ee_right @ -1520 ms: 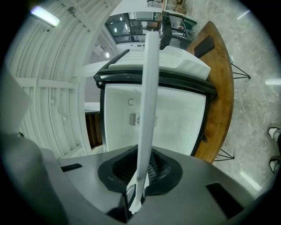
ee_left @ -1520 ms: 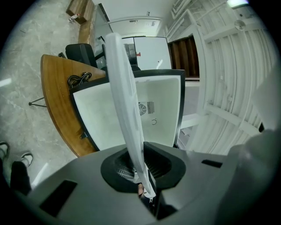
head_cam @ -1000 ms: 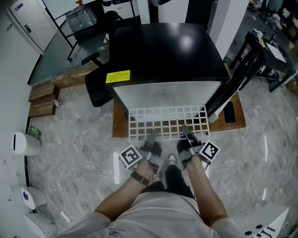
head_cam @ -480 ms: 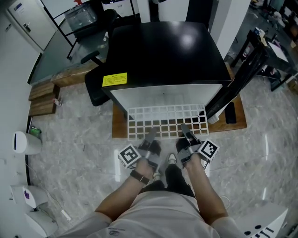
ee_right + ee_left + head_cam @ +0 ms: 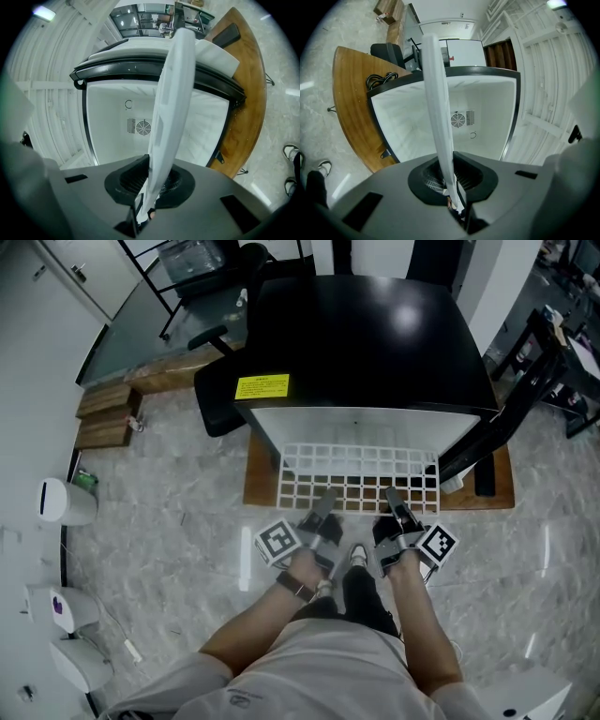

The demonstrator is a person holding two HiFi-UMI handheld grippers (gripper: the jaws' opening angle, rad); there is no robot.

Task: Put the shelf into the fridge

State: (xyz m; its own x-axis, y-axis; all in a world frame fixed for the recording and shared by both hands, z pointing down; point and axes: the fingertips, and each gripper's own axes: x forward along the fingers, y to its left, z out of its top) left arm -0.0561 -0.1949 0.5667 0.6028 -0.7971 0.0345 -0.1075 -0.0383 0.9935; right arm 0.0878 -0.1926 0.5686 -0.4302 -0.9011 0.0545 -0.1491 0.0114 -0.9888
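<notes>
A white grid shelf (image 5: 358,476) is held level in front of the black fridge (image 5: 370,343), its far edge at the fridge's open white front. My left gripper (image 5: 325,506) is shut on the shelf's near edge left of centre. My right gripper (image 5: 395,502) is shut on the same edge to the right. In the left gripper view the shelf (image 5: 437,117) runs edge-on from the jaws toward the white fridge interior (image 5: 478,122). In the right gripper view the shelf (image 5: 171,108) does the same, with the fan vent (image 5: 143,126) on the back wall.
The fridge stands on a wooden board (image 5: 258,484). Its open black door (image 5: 511,413) swings out on the right. A black office chair (image 5: 220,390) sits left of the fridge. Wooden blocks (image 5: 105,418) and white bins (image 5: 61,502) lie at the far left on the marble floor.
The head view has shifted, so everything sits lower and further right. Both grippers keep their hold on the shelf, which stays at the fridge's front.
</notes>
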